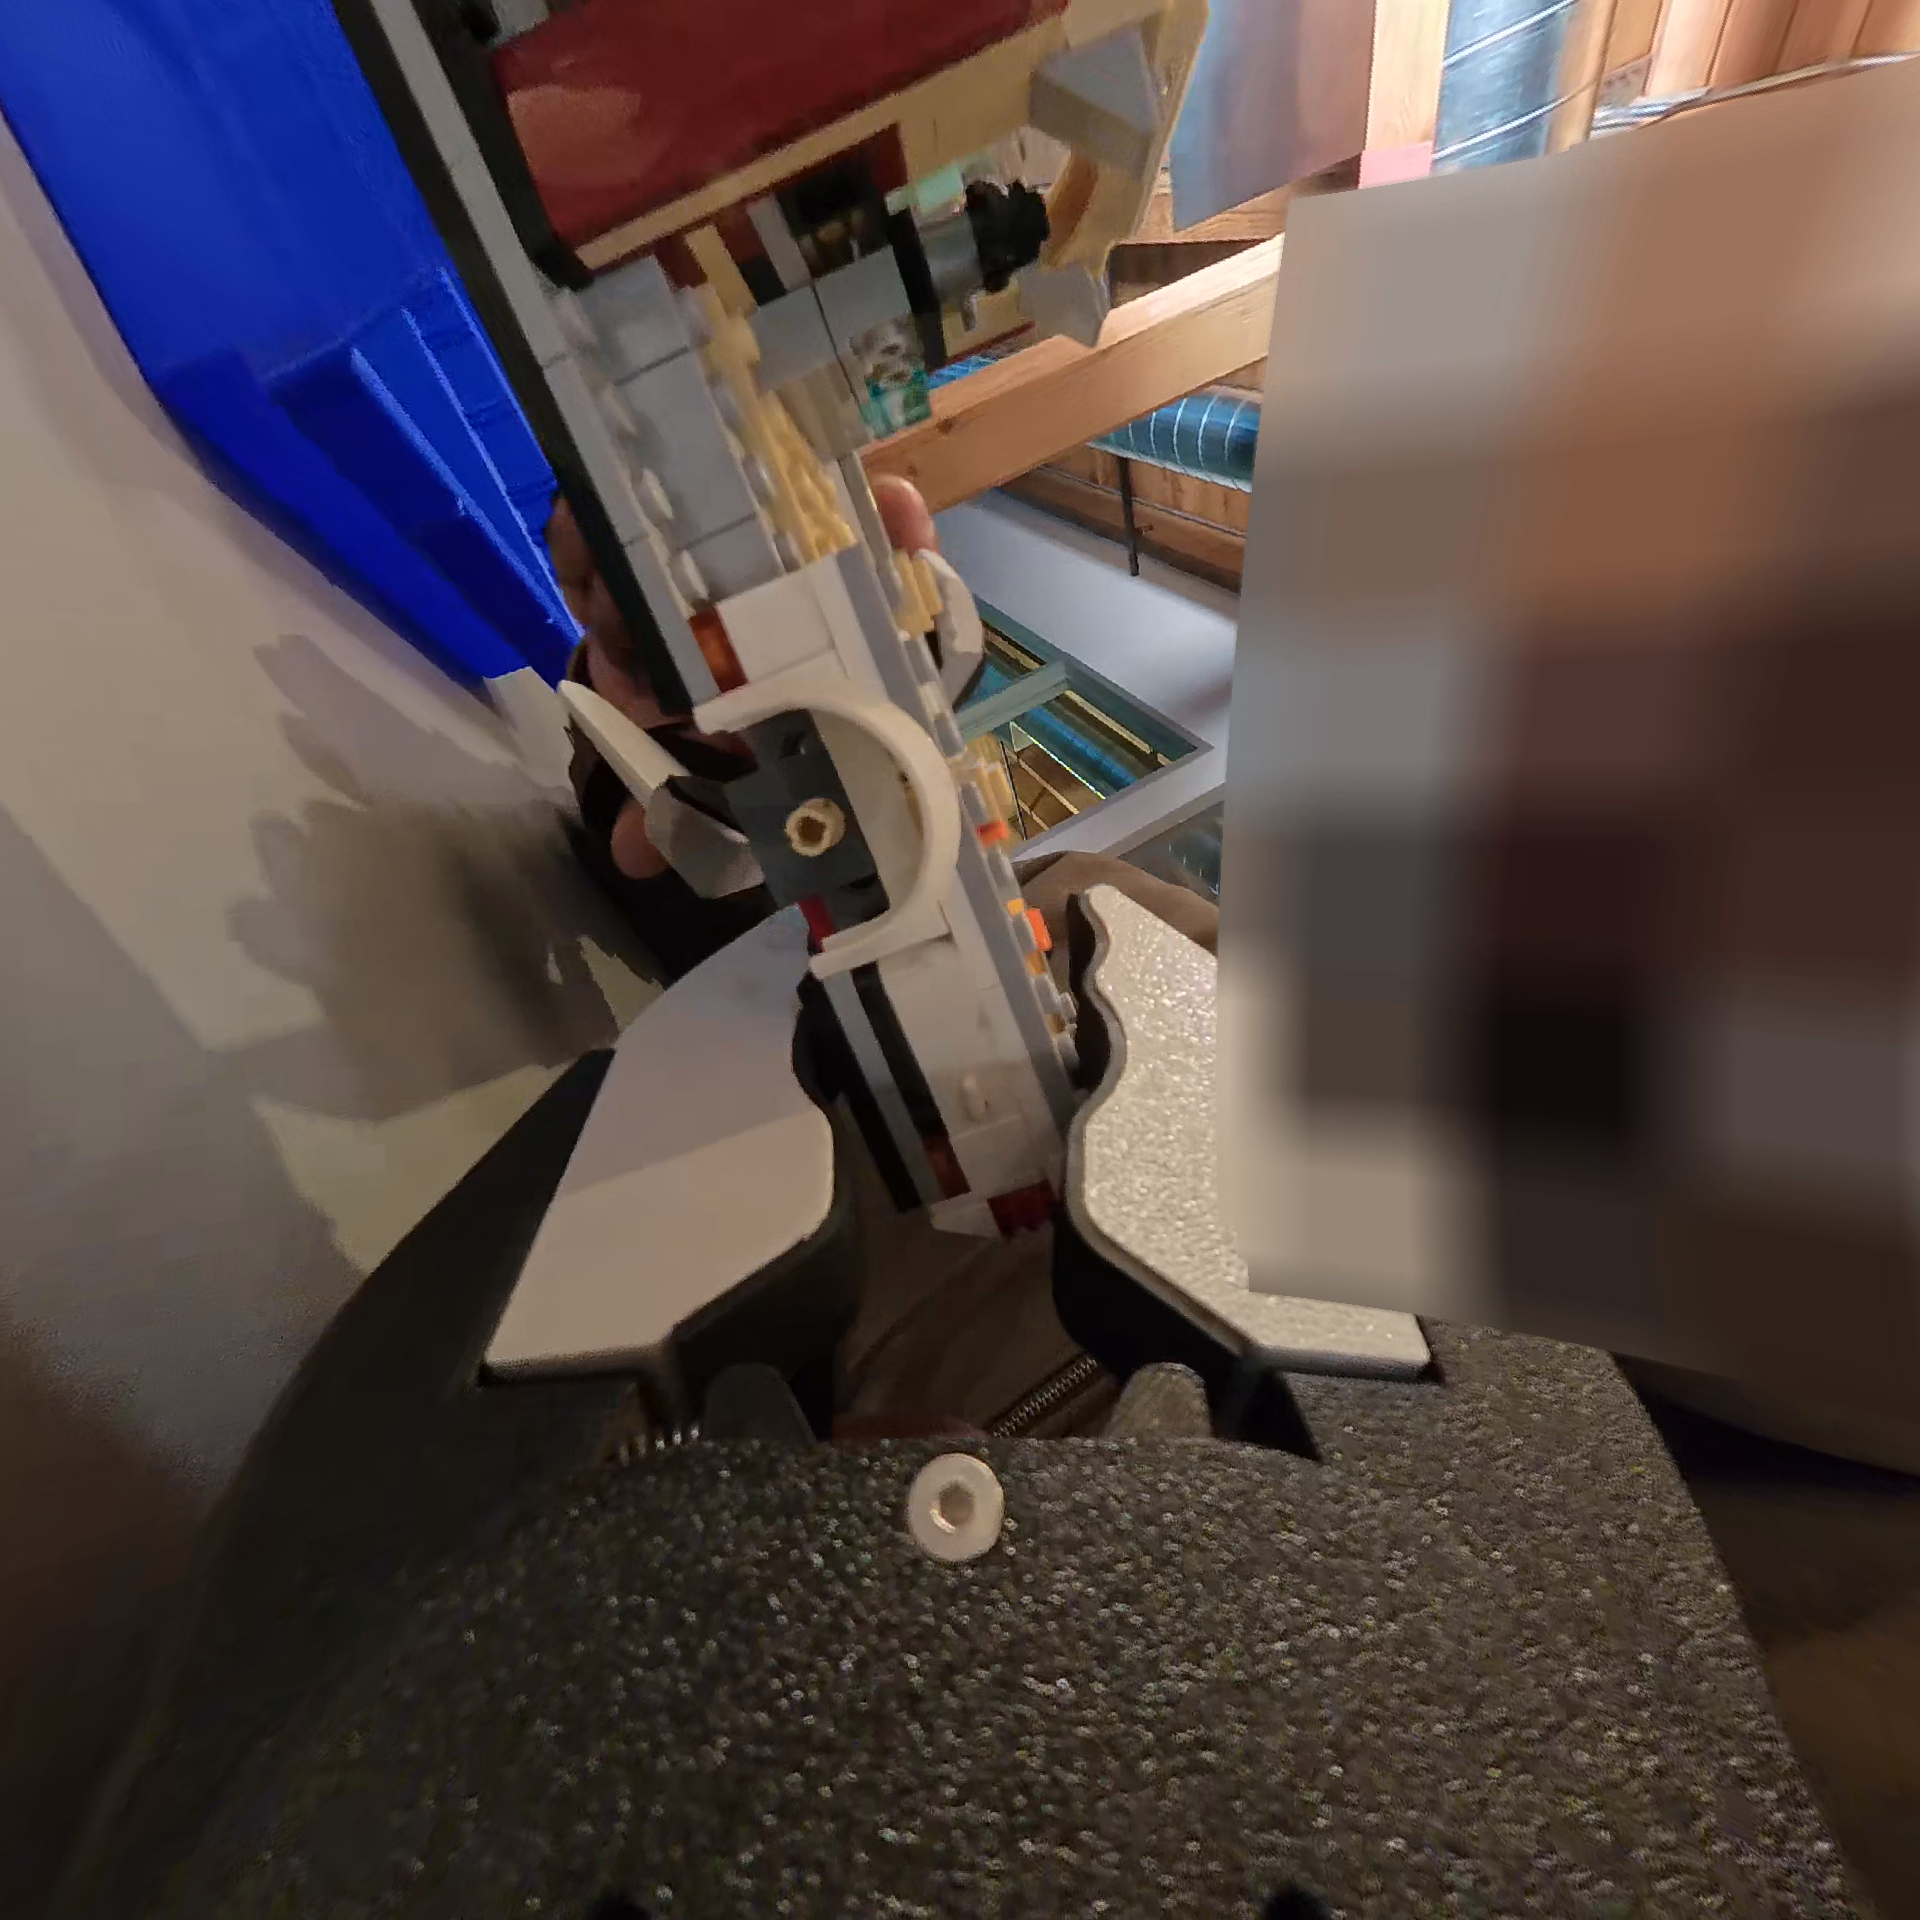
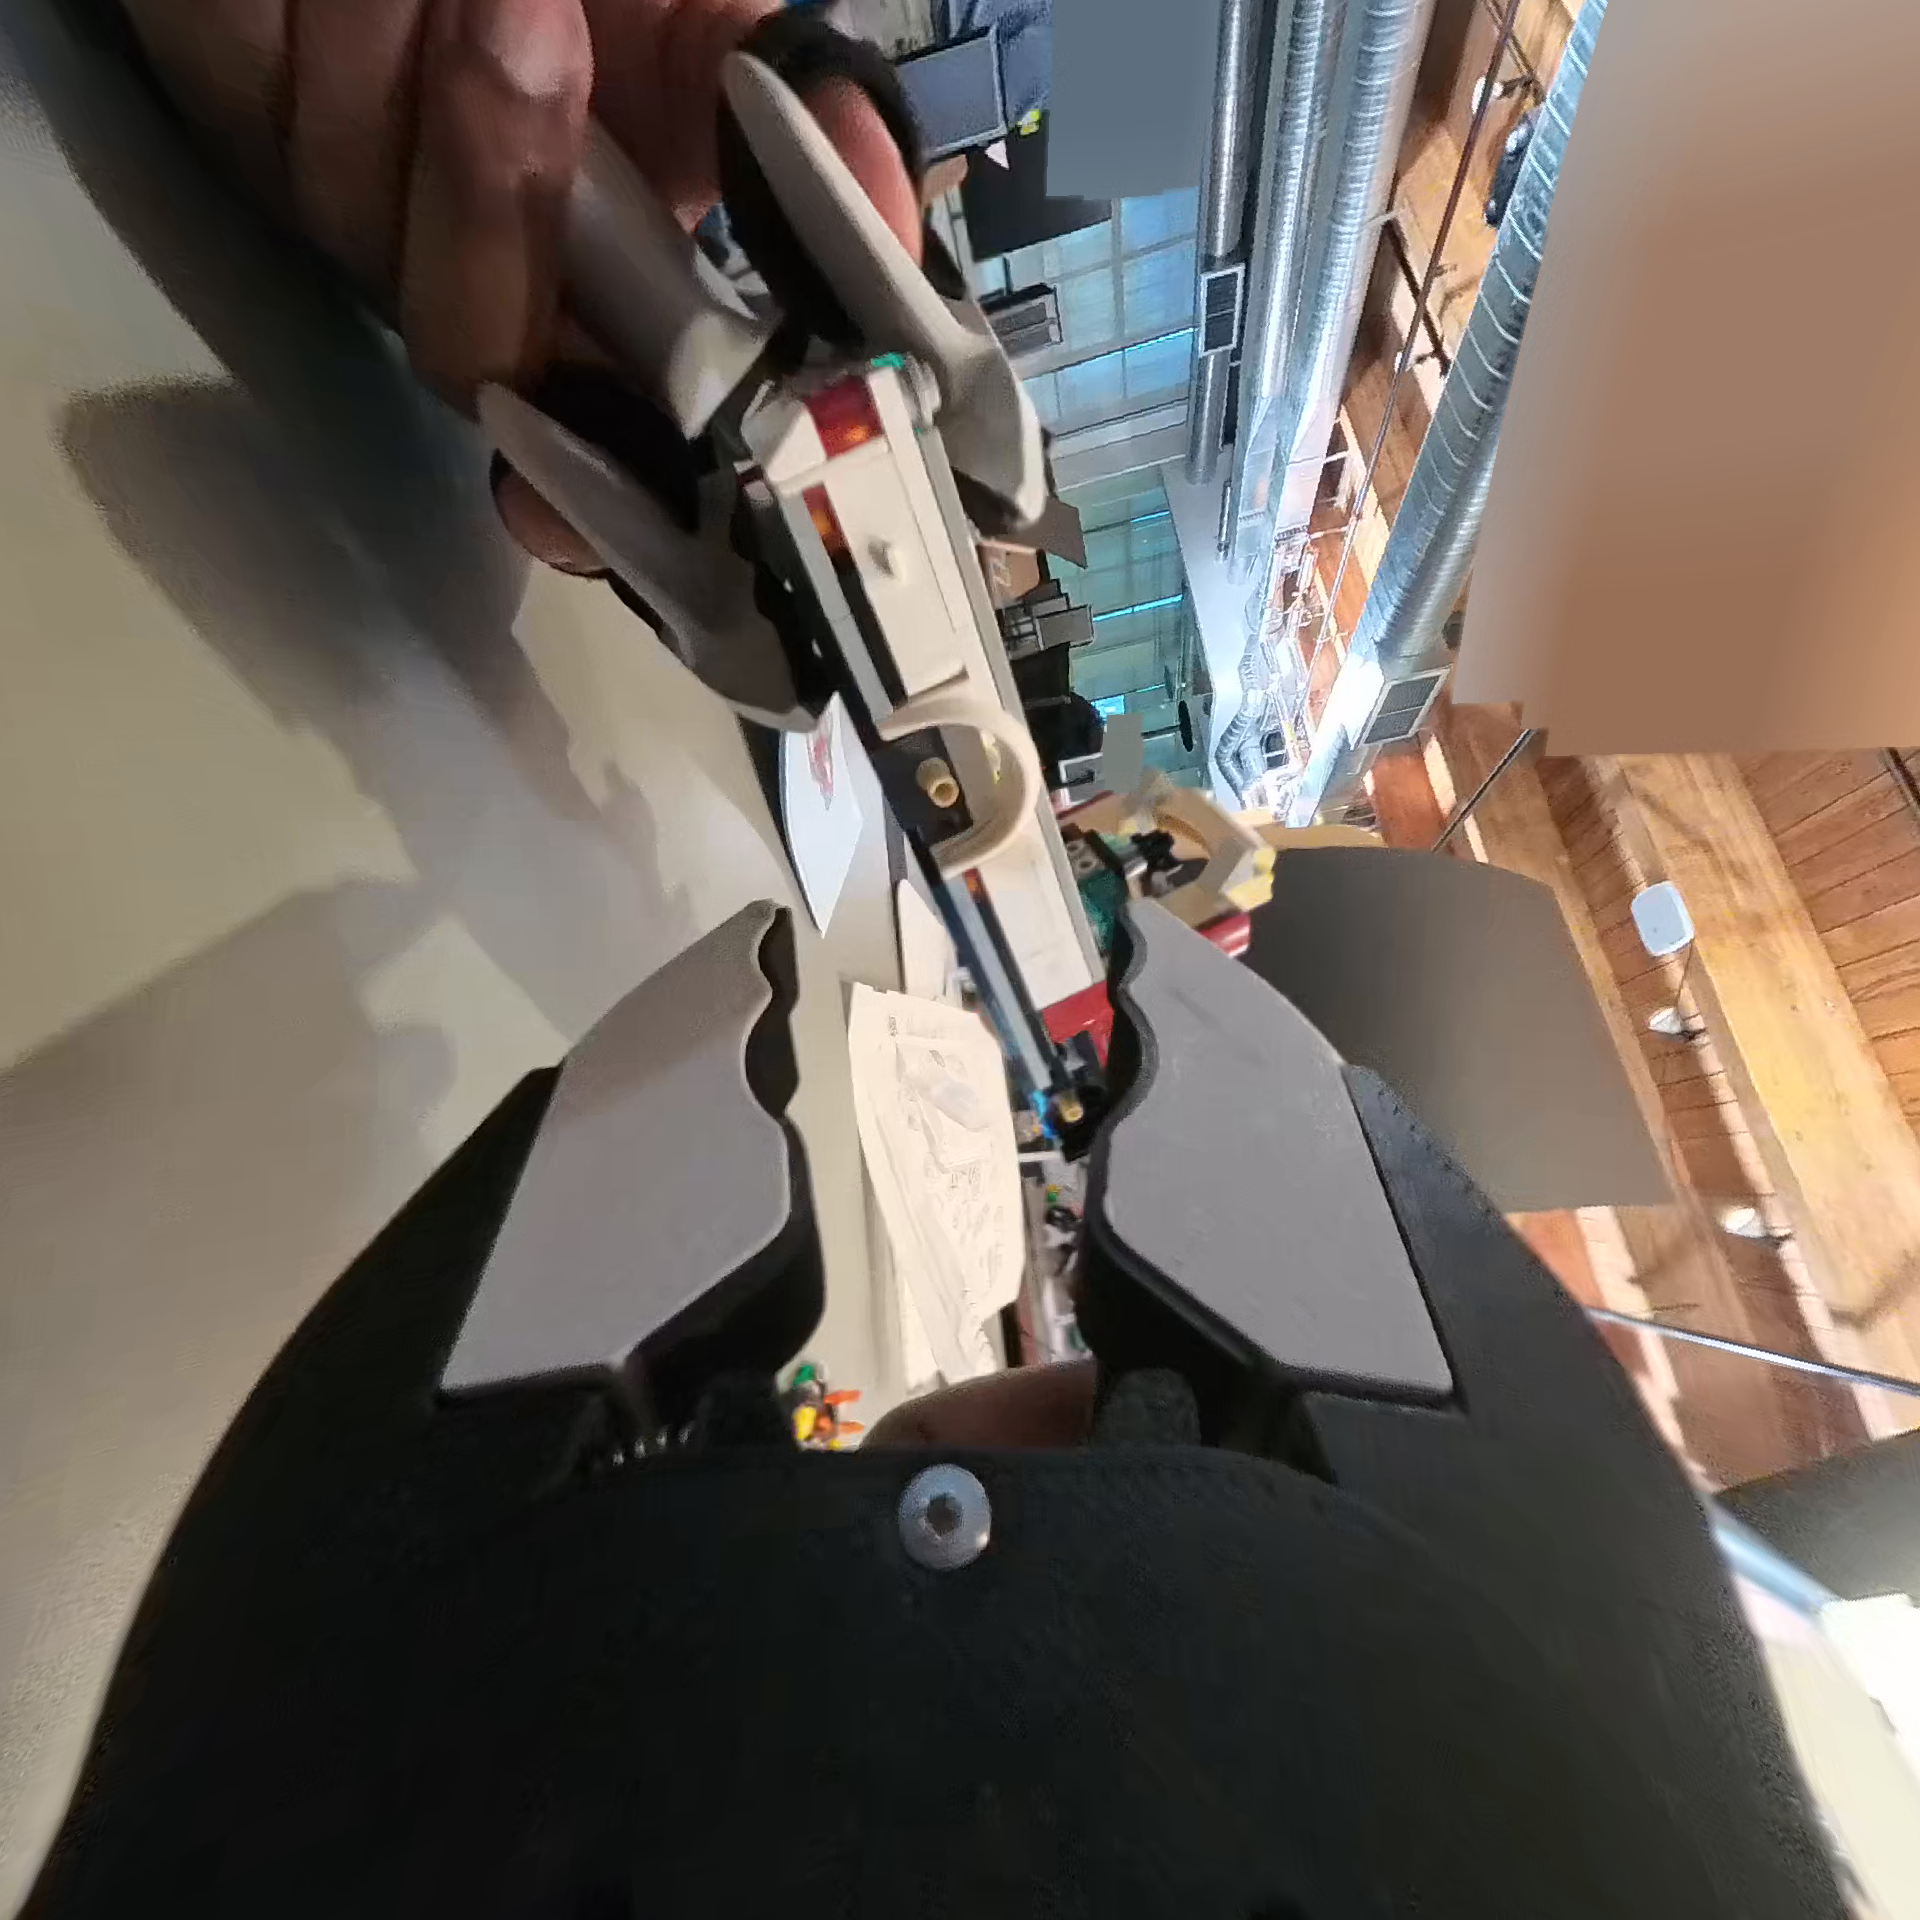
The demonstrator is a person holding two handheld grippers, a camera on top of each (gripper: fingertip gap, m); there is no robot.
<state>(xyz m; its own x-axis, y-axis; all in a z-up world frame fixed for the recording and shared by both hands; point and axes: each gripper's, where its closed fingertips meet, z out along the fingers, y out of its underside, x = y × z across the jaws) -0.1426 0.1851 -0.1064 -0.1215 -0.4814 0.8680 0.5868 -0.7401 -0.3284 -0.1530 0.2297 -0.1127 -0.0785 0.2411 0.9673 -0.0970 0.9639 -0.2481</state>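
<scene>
Grey brick model [image 1: 914,1039] between left fingers [image 1: 717,1091]; right fingers' [image 2: 675,1101] gap wider.

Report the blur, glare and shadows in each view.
Left wrist view: sharp on the grey-and-white toy-brick model, smeared blue bin, speckled glare on the tongs' right finger. Right wrist view: motion-blurred hand, soft shadows on the pale tabletop.

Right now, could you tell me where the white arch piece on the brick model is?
In the left wrist view the white arch sits mid-frame on the brick model, just beyond the left gripper clamping that model.
</scene>
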